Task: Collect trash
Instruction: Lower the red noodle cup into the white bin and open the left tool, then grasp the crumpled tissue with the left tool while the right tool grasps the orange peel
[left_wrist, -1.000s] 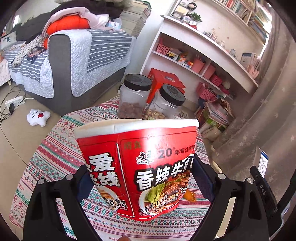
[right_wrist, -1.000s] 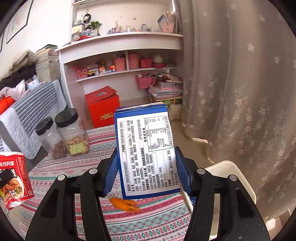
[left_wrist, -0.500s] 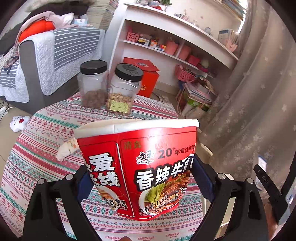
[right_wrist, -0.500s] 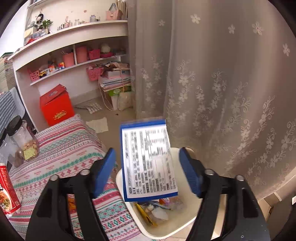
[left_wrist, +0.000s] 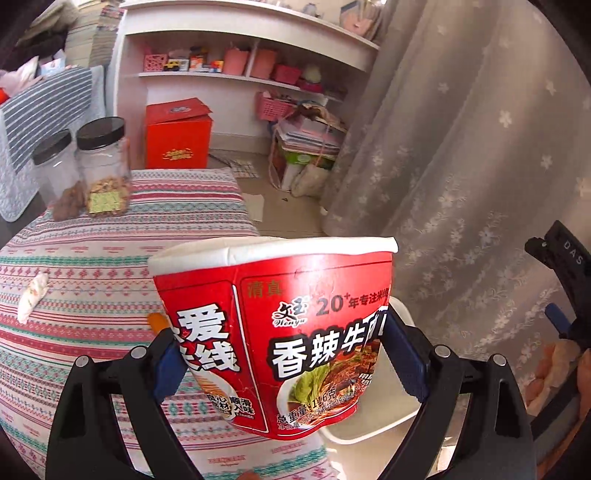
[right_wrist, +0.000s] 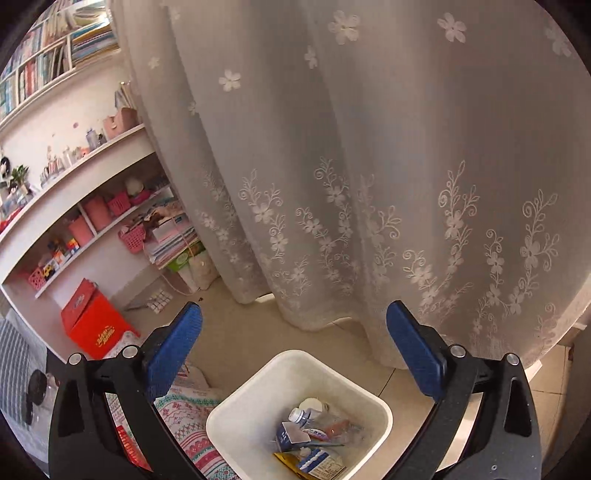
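Noodle cup (left_wrist: 273, 332), red with a white rim, sits clamped in the left gripper (left_wrist: 284, 365), blue pads pressed to both flanks low on the body. Cup is in the air near the edge of the patterned table (left_wrist: 92, 288), with the white bin (left_wrist: 384, 413) showing partly behind and below it. Paper wall shows creases near the pads, so the grip is probably already deforming it.

Right gripper (right_wrist: 293, 350) hangs above the same bin (right_wrist: 384, 413), jaws spread wide, nothing between them. Bin holds mixed rubbish: a blue-and-white carton (right_wrist: 291, 437), a small bottle (right_wrist: 301, 415), wrappers.

Risks, as judged:
- Cup not clearly centred over the bin mouth in the left view; opening now could bounce it off the rim or drop it on the floor by the curtain (left_wrist: 461, 166).
- Both grippers converge on one opening. The right one is directly above the bin, so a collision or a blocked drop path is likely unless it clears out.
- Cup is wide against the bin mouth and tapered; it may land tilted on the rubbish and tip out, or spill any residue. Contents not visible.
- Squeezing harder could crush the cup and let it slip down.

Leftovers on the table: a white wrapper (left_wrist: 33, 299) and an orange scrap (left_wrist: 157, 321) beside the cup. Two jars (left_wrist: 103, 166) at the far edge are likely not trash.
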